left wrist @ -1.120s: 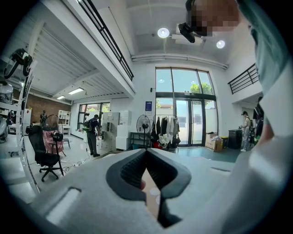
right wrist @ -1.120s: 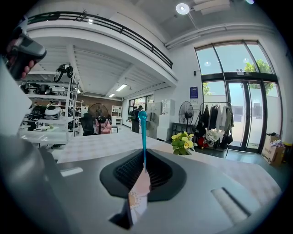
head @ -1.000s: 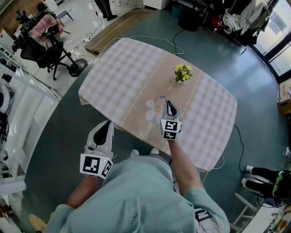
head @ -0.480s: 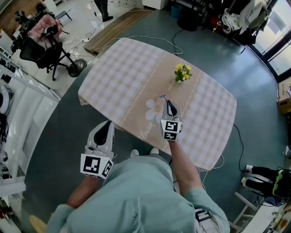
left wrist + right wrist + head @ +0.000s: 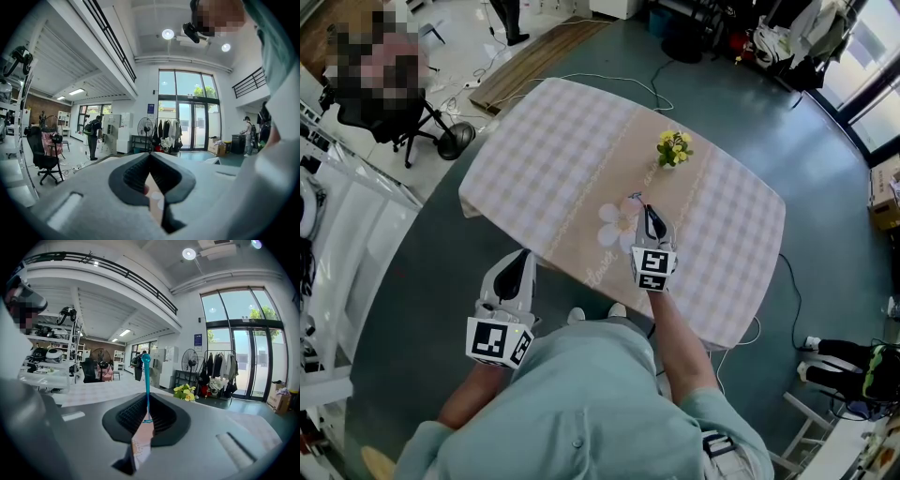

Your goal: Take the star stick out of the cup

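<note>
- Jaws of the right gripper point(image 5: 146, 397) are closed tight on the star stick point(image 5: 147, 380), a thin teal rod that stands upright out of the dark ribbed pads point(image 5: 164, 416) and ends in a rounded tip.
- From the head view, that gripper reaches out over the near half of the counter point(image 5: 544, 150), above the beige runner point(image 5: 581, 246) and its white flower motifs, with the stick's tip just past the jaws.
- Jaws of the left gripper point(image 5: 150, 157) are together with nothing between them; a strip of patterned cloth shows through the gap beneath the tips.
- It is held off the counter's near edge, over the grey floor point(image 5: 422, 281), well apart from its partner.
- A person in a pale green shirt point(image 5: 581, 403) holds both tools, forearms extended.
- Farther along the runner, a small pot of yellow flowers point(image 5: 673, 148) stands well beyond the stick.
- Behind the checked cloth, a black office chair point(image 5: 370, 105) sits at the upper left, and a white cable point(image 5: 609, 80) trails past the far edge.
- At the hall's far end are a pedestal fan point(image 5: 190, 359), a rack of clothes point(image 5: 218, 369) and tall glazed doors point(image 5: 243, 348).
</note>
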`<state>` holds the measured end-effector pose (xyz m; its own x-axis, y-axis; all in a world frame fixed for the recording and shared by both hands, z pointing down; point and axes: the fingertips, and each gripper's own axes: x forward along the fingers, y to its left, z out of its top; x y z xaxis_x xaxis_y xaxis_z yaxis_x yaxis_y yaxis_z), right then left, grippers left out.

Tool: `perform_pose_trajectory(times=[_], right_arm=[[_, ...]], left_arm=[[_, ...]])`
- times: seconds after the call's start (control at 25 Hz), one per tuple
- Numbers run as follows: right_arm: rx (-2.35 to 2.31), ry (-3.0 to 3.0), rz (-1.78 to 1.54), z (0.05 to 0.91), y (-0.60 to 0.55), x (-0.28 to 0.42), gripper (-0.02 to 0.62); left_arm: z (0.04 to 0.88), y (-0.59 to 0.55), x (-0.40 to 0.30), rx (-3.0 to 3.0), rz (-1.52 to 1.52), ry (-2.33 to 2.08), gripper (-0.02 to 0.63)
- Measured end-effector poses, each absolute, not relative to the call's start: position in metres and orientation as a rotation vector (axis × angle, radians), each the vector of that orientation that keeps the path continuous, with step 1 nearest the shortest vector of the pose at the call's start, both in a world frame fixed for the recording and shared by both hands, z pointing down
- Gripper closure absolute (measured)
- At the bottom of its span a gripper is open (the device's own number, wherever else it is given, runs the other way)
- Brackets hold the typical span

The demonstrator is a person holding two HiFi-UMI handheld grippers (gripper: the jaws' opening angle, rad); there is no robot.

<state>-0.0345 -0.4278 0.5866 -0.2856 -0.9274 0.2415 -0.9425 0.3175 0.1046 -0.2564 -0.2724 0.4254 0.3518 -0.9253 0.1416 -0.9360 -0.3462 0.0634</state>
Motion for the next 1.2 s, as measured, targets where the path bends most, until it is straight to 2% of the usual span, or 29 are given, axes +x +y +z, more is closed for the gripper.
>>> perform_pose_trajectory(times=[1.2], right_arm=[[1.763,-2.469,-0.151,0.457,-0.392,-0.027,0.584]], left_arm=[[0.43,-0.272,-0.244,2.493,0.074,-1.649,0.601]])
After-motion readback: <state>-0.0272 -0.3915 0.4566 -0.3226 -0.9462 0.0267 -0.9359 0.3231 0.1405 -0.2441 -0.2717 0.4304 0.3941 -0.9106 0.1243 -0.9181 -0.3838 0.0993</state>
